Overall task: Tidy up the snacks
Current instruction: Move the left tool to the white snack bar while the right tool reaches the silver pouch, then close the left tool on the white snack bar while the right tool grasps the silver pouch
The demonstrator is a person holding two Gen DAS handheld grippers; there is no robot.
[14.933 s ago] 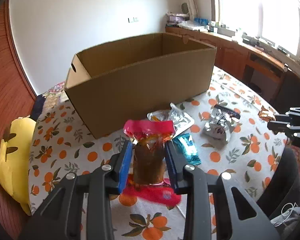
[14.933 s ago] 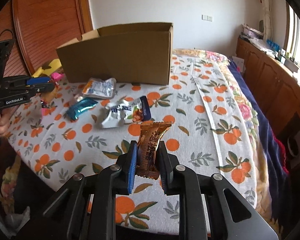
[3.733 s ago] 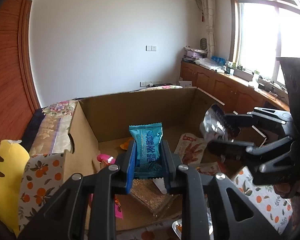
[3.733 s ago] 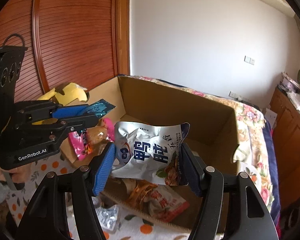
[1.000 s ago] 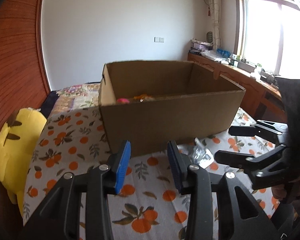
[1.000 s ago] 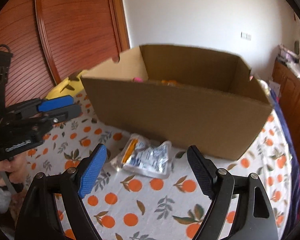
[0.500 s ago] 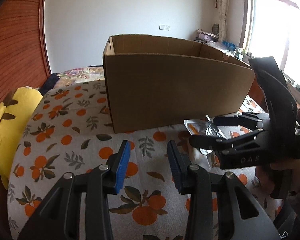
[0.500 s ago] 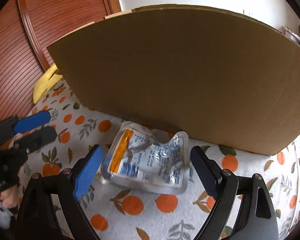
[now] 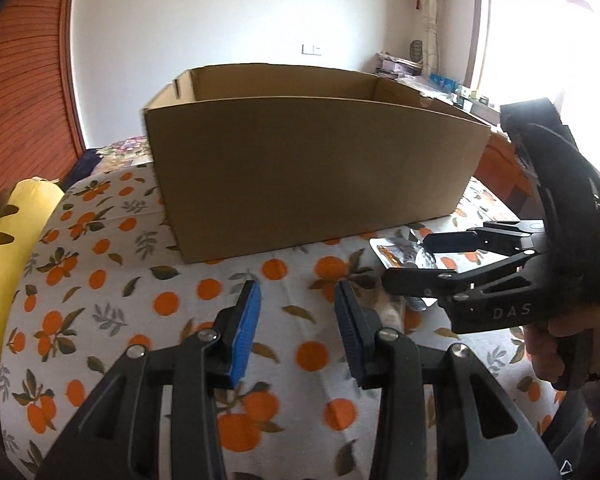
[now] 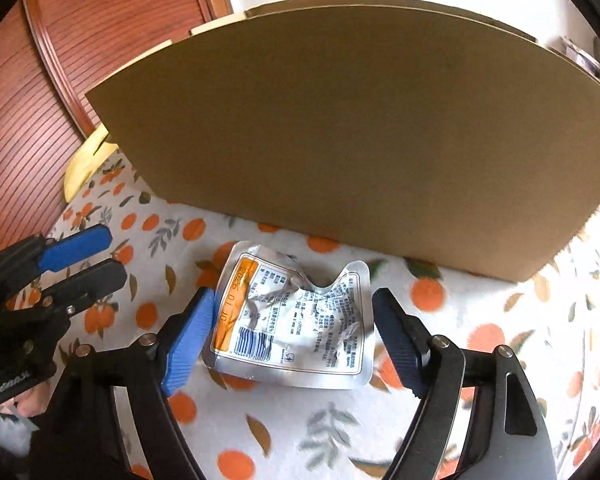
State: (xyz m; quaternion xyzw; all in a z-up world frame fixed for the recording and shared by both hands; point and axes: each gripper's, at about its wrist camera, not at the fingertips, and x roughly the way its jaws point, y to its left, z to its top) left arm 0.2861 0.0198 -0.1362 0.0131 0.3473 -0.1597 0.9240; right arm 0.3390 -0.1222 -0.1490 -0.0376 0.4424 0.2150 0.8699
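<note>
A crumpled silver snack packet (image 10: 296, 320) with an orange stripe and a barcode lies flat on the orange-print tablecloth, just in front of the brown cardboard box (image 10: 340, 128). My right gripper (image 10: 294, 300) straddles it, one pad at each side edge, and its jaws are closing without a visible squeeze on the foil. In the left wrist view the packet (image 9: 396, 250) shows partly behind the right gripper (image 9: 406, 260). My left gripper (image 9: 296, 292) hovers open over bare cloth left of it, with nothing between its fingers. It also appears as the left gripper (image 10: 88, 256) in the right wrist view.
The box (image 9: 308, 168) stands tall behind both grippers and hides its contents. A yellow plush toy (image 9: 8, 248) lies at the table's left edge. A hand (image 9: 556, 344) holds the right gripper. Wooden panelling is on the left, a window and cabinets on the right.
Both grippers have sunk toward the table. The right gripper has come down around the silver packet and its jaws have narrowed a little. The left gripper stays open and empty.
</note>
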